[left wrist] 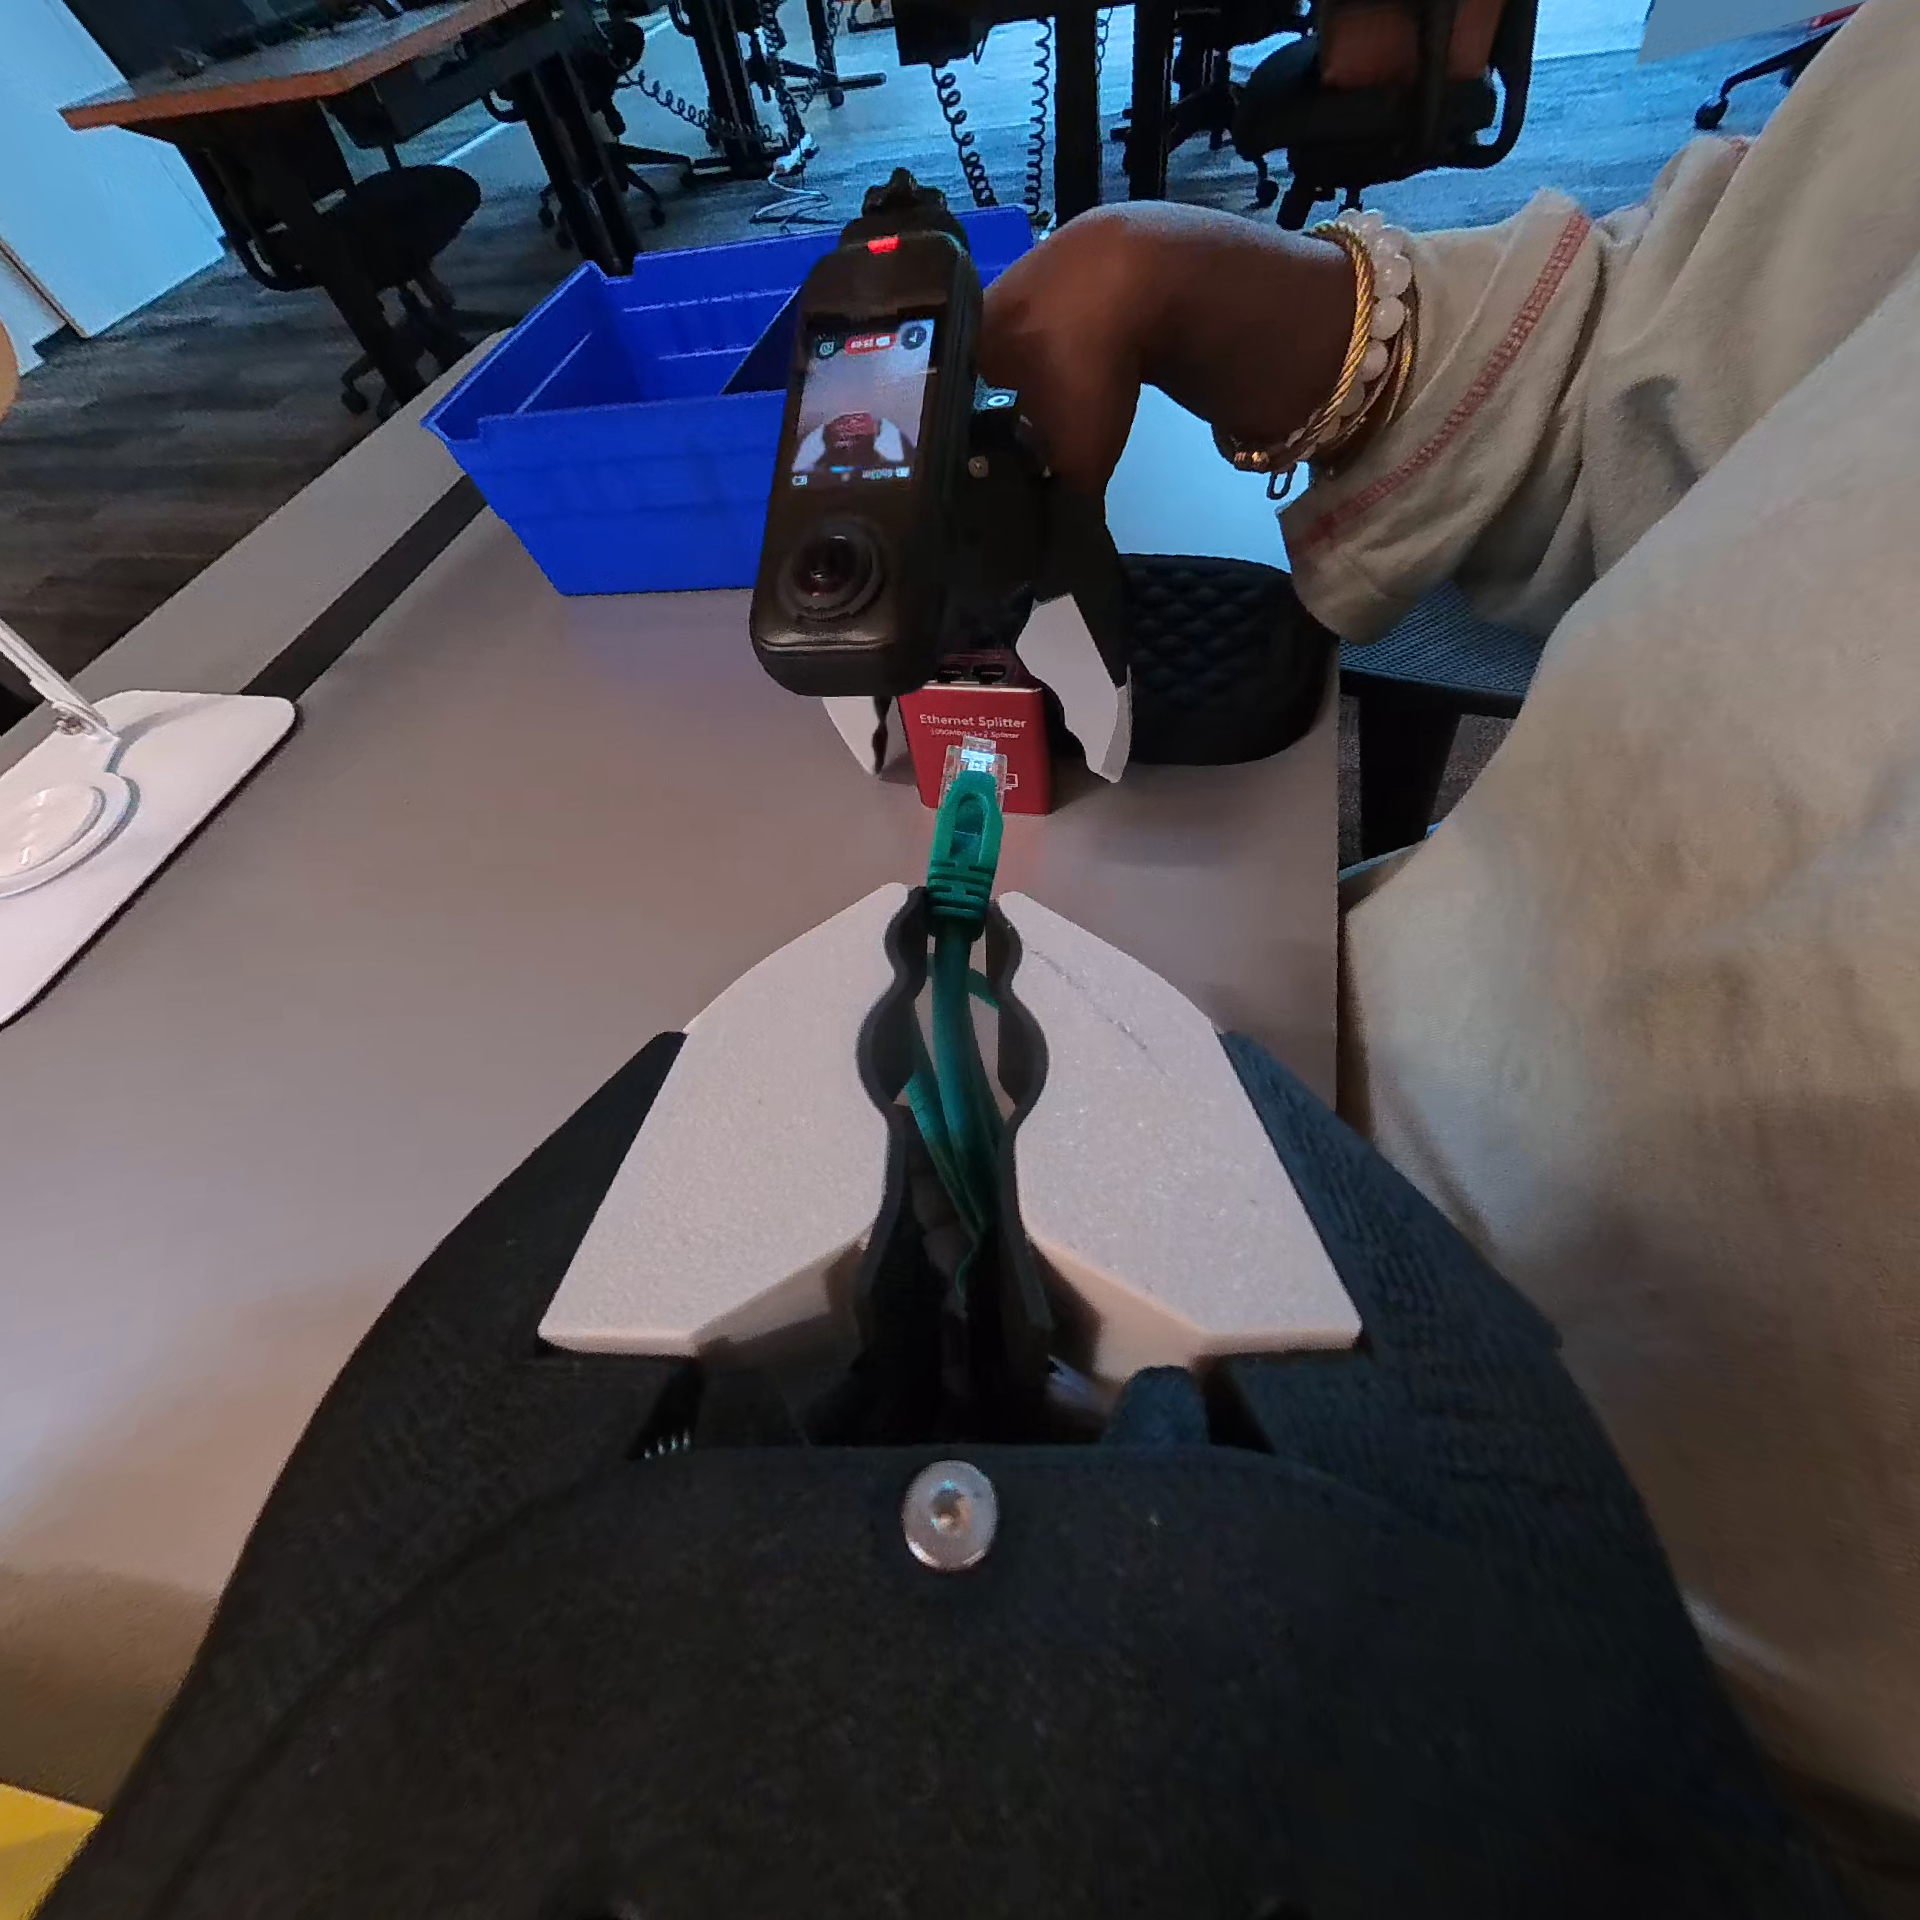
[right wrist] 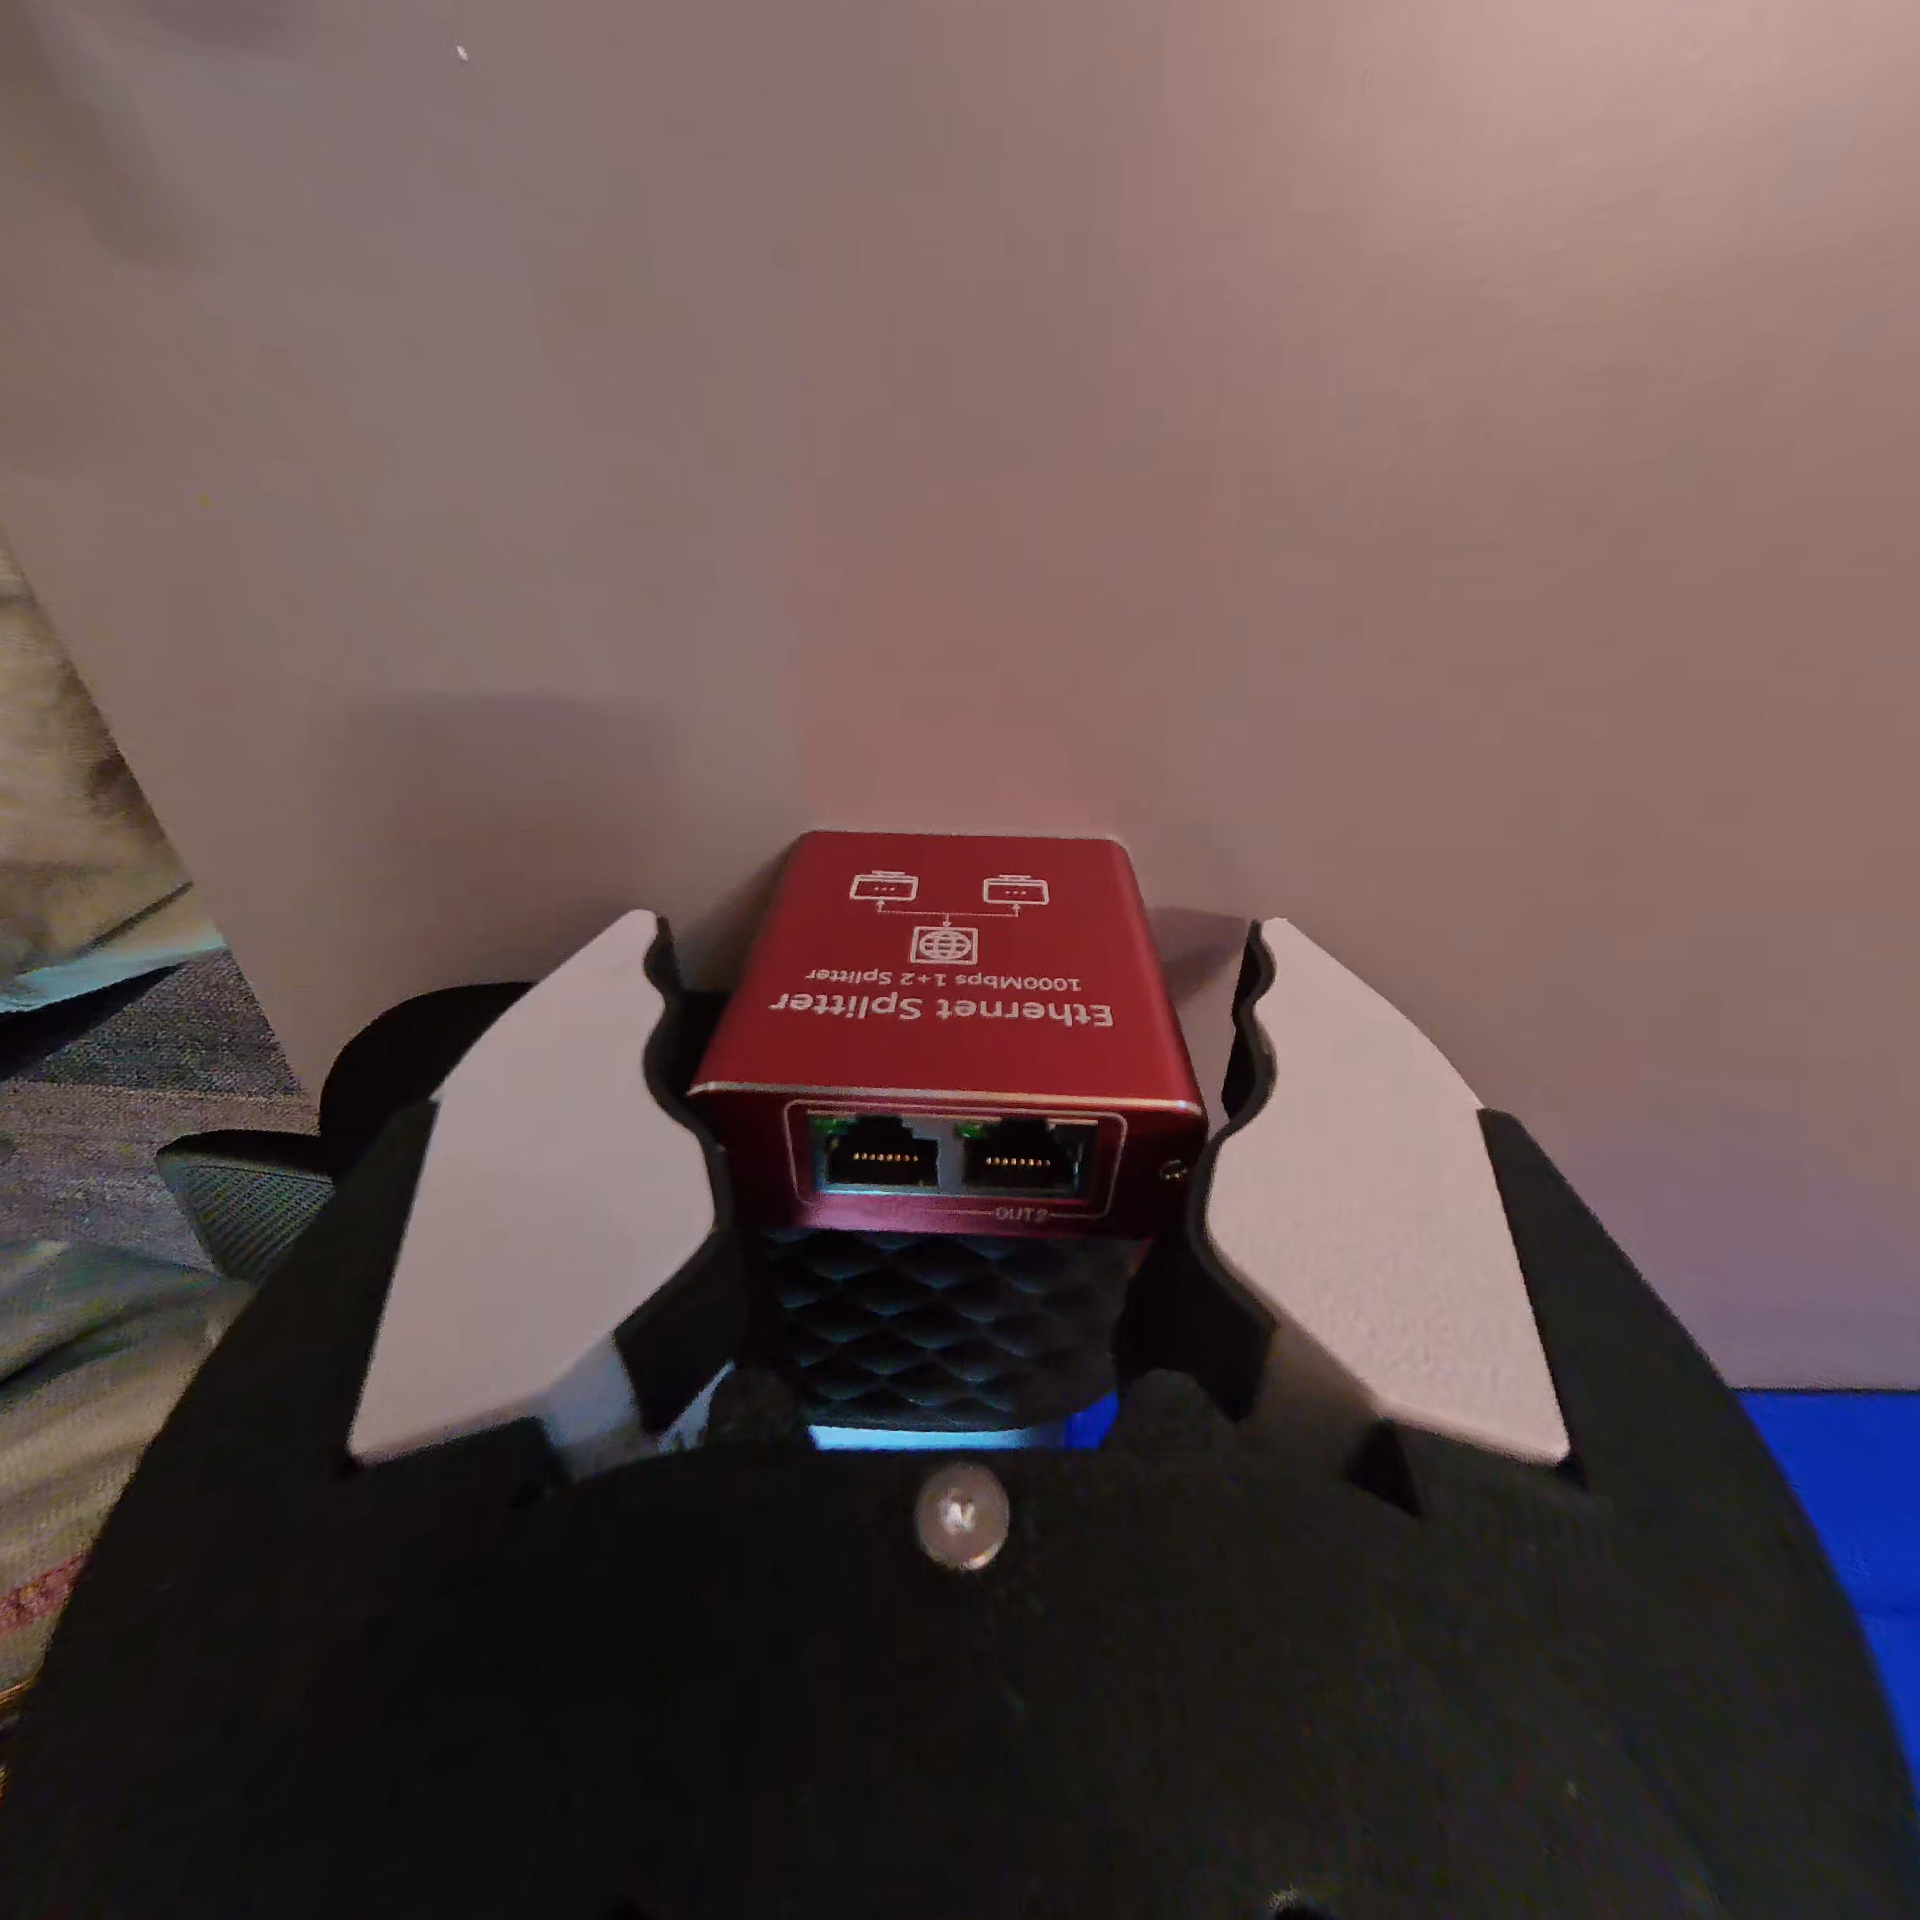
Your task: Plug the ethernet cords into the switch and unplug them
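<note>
The grey table (left wrist: 520, 831) carries everything, and the red switch (right wrist: 945, 1039) standing on it serves as the landmark. Beyond the switch, toward the table's far edge, sits a blue bin (left wrist: 623, 457) with dividers inside. Well off to the left of the switch in the left wrist view lies a white flat base (left wrist: 114, 831) of some stand. Just behind the switch and to its right, a black quilted cushion (left wrist: 1216, 655) is partly hidden.

The right gripper (left wrist: 987, 748), held by a hand (left wrist: 1143, 322) with bracelets at the wrist, comes down over the switch with its white fingers (right wrist: 540, 1174) spread on either side of the red body; in the right wrist view a narrow gap shows on both sides, so the fingers straddle the switch without clearly pressing it. Two empty ports (right wrist: 951, 1155) face that camera.

The left gripper (left wrist: 956, 914) is pressed together on the green ethernet cord (left wrist: 961, 1039), pinching it just behind the boot. The clear plug (left wrist: 968, 767) points at the near face of the switch, very near it; whether it touches cannot be told.
</note>
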Demonstrator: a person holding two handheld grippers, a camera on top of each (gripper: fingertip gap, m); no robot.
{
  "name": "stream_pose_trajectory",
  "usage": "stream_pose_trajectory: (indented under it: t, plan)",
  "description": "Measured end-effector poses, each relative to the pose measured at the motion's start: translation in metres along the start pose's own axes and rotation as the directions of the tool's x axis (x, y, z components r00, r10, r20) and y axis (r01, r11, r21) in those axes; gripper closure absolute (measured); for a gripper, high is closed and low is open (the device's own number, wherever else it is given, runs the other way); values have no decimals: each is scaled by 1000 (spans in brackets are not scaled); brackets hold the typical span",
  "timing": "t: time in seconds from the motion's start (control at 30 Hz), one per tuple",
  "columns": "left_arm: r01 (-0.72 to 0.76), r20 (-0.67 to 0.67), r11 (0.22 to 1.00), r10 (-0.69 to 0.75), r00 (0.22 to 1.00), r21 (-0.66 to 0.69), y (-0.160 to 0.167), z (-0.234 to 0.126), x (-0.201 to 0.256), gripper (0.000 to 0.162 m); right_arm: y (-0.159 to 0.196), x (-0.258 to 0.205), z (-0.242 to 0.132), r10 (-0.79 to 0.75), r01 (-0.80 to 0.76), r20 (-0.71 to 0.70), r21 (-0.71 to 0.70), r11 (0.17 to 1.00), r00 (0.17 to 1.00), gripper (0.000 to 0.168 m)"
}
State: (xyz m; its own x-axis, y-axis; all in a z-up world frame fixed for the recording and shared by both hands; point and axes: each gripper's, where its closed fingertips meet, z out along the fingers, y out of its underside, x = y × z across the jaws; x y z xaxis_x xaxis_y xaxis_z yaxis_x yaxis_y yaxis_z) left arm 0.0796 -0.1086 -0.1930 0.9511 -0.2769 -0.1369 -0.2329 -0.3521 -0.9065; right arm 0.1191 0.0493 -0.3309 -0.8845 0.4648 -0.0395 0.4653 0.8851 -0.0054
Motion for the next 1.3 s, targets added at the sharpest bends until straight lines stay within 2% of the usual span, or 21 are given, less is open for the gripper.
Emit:
stream_pose_trajectory:
  t: [0.3, 0.43, 0.5, 0.57, 0.6, 0.63, 0.7, 0.77, 0.83, 0.9, 0.97, 1.13, 1.3]
  plan:
    - [3, 3, 1000, -3, 1000, 6, 1, 1, -1, 152, -3, -1, 1, 39, -39, 0, 39, 998, 999, 73]
    - [21, 9, 1000, -21, 1000, 1, 4, 3, -3, 151, -6, 0, -2, -4, 10, -37, 155, 988, 999, 75]
    - [19, 22, 999, -19, 1000, -28, 9, 6, -6, 152, -9, 2, -7, 5, 10, -57, 263, 965, 998, 75]
    - [17, 12, 998, -16, 1000, -66, 16, 12, -4, 152, -18, 3, -23, 38, -5, -65, 449, 894, 997, 75]
    - [19, -3, 997, -19, 1000, -76, 18, 16, -3, 152, -25, 2, -36, 52, -8, -62, 562, 827, 997, 75]
    - [23, -21, 996, -25, 999, -81, 20, 20, -1, 152, -33, 0, -54, 58, 3, -66, 683, 731, 996, 75]
    - [36, -58, 997, -41, 997, -74, 21, 27, 2, 151, -47, -10, -98, 42, 38, -64, 887, 461, 997, 75]
    - [53, -103, 997, -58, 993, -49, 17, 35, 6, 152, -53, -24, -135, 6, 59, -62, 978, 200, 998, 76]
    - [46, -125, 998, -51, 991, -42, 12, 40, 10, 152, -56, -35, -151, -18, 63, -62, 996, 60, 998, 76]
    - [35, -132, 999, -40, 990, -41, 7, 45, 12, 152, -60, -44, -156, -40, 64, -64, 998, -5, 997, 75]
    - [38, -133, 999, -42, 990, -37, 3, 47, 12, 152, -63, -47, -156, -37, 72, -73, 997, -28, 997, 75]
    - [44, -137, 998, -51, 989, -53, -2, 51, 14, 152, -72, -50, -145, -16, 92, -92, 996, 12, 996, 75]
    - [79, -142, 994, -89, 986, -74, -4, 56, 15, 152, -76, -50, -139, -14, 106, -106, 994, 18, 994, 76]
